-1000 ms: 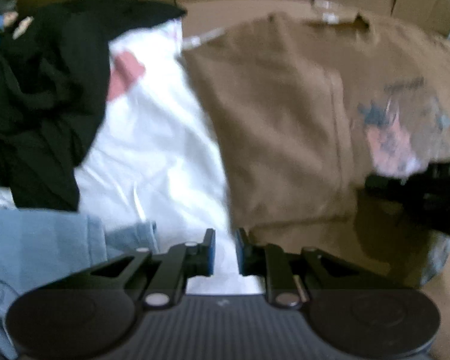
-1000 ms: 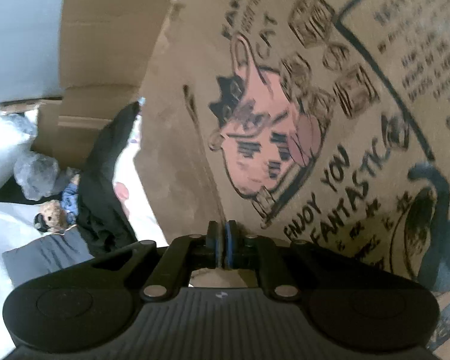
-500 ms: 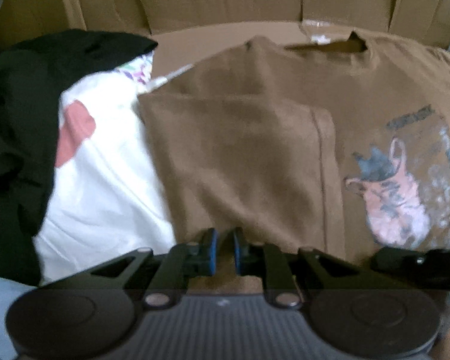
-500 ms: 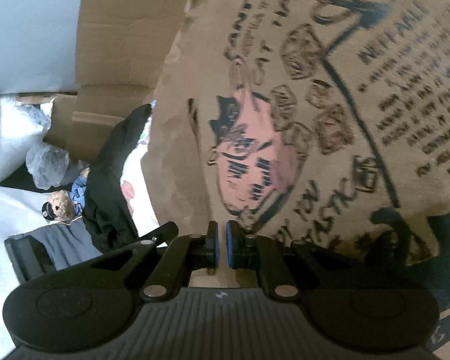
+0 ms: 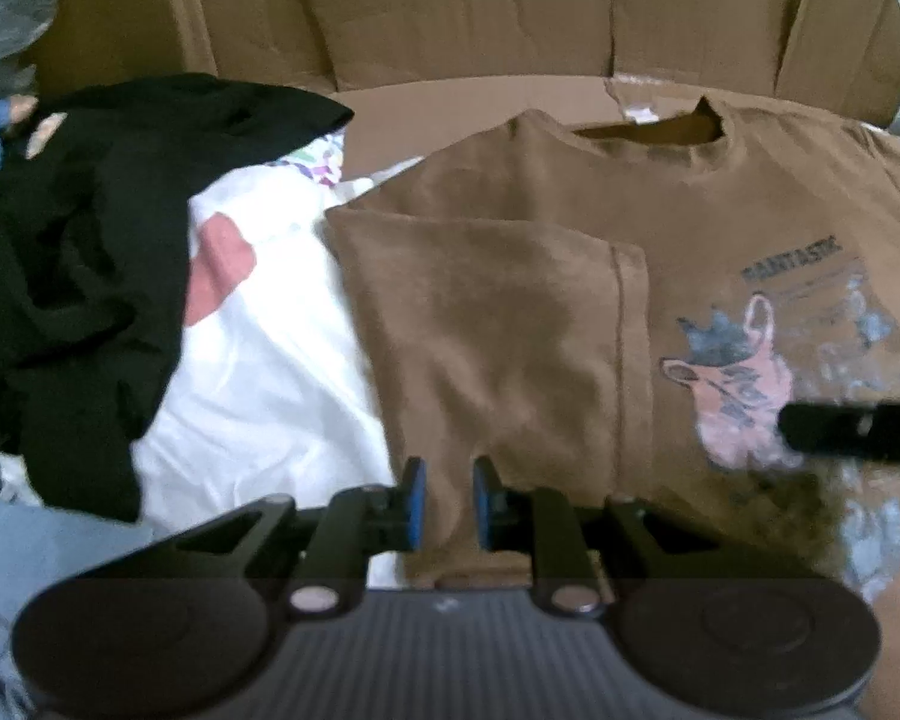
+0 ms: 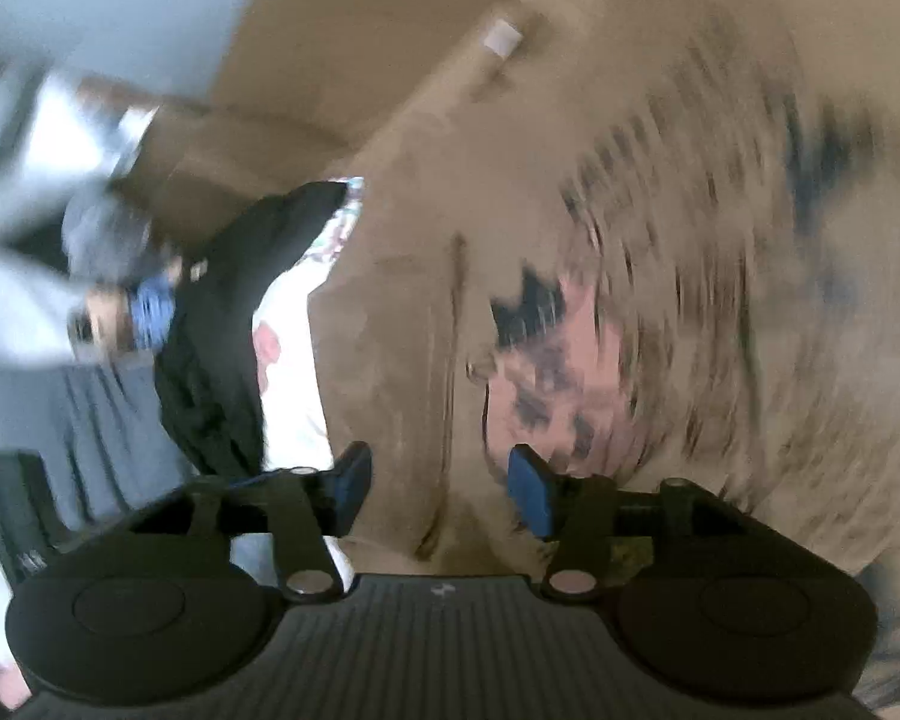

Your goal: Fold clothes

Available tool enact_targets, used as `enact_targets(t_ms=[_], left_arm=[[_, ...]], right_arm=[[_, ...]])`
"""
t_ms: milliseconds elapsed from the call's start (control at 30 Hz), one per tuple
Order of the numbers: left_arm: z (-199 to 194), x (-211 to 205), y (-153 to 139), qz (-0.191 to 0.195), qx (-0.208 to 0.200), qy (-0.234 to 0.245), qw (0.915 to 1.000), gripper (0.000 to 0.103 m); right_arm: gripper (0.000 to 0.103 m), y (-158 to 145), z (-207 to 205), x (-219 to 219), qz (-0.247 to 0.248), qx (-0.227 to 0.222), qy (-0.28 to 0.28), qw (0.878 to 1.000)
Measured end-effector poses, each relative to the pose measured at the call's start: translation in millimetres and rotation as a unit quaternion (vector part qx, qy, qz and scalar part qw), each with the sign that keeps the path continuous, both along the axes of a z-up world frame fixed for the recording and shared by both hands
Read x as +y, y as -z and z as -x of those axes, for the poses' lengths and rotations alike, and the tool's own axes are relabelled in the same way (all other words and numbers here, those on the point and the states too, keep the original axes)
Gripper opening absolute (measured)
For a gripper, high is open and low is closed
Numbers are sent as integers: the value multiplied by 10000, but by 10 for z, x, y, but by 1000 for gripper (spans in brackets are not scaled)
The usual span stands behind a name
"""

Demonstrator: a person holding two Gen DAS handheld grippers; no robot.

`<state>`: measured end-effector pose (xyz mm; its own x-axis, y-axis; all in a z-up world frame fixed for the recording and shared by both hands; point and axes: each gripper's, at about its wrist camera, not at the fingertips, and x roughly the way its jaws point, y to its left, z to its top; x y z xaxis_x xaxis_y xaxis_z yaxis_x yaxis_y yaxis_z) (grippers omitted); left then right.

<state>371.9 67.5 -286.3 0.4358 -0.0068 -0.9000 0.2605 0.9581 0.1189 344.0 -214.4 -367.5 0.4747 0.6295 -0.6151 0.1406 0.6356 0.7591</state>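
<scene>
Cardboard backdrop [image 5: 450, 12]; brown T-shirt [image 5: 510, 330] flat; left claw [image 5: 448, 504] slightly apart, right claw [image 6: 441, 489] just opened, both empty.

Black garment [image 5: 90, 276] heaped left; cardboard wall [image 5: 450, 12] behind.

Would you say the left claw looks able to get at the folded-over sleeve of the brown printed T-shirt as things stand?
Probably yes: the left claw, slightly open and empty, hangs over the near edge of the brown printed T-shirt, whose folded sleeve lies uncovered just ahead.
</scene>
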Motion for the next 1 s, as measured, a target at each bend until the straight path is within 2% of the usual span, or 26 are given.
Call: enact_targets(t_ms=[133,200,267,400,433,500,567,667,800,867,900,1000], left_arm=[[147,20,-167,221,-7,-141,9997,30],[208,14,-233,270,-60,-268,9993,35],[280,6,-295,311,-155,-429,9985,36],[448,41,-394,592,-160,-740,9954,44],[484,48,-416,587,-156,-777,9951,44],[551,67,-465,567,-154,-822,9949,51],[599,100,-503,673,-52,-904,9936,53],[671,153,-616,854,-8,-1109,9902,53],[769,140,-855,976,-154,-1233,9874,56],[819,101,-999,1046,-252,-1223,9867,58],[846,66,-1070,1076,-300,-1178,9867,64],[904,-73,-1232,1129,-402,-948,9883,67]], right_arm=[[56,-568,-47,-274,655,-427,-406,9961],[58,-897,-9,-432,800,-793,-373,9929],[62,-1255,16,-535,995,-1095,-398,9882],[67,-1822,88,-674,1274,-1329,-311,9824],[69,-1938,114,-708,1289,-1346,-273,9821],[74,-2111,171,-752,1254,-1374,-278,9822],[77,-2278,266,-775,1382,-1418,-317,9797],[77,-2565,400,-764,1728,-1587,-467,9710],[77,-3081,611,-852,2037,-2083,-504,9553],[77,-3311,707,-950,2020,-2155,-412,9545],[77,-3418,755,-1005,2016,-2183,-354,9542],[80,-3682,930,-1186,2006,-2352,-201,9508]])
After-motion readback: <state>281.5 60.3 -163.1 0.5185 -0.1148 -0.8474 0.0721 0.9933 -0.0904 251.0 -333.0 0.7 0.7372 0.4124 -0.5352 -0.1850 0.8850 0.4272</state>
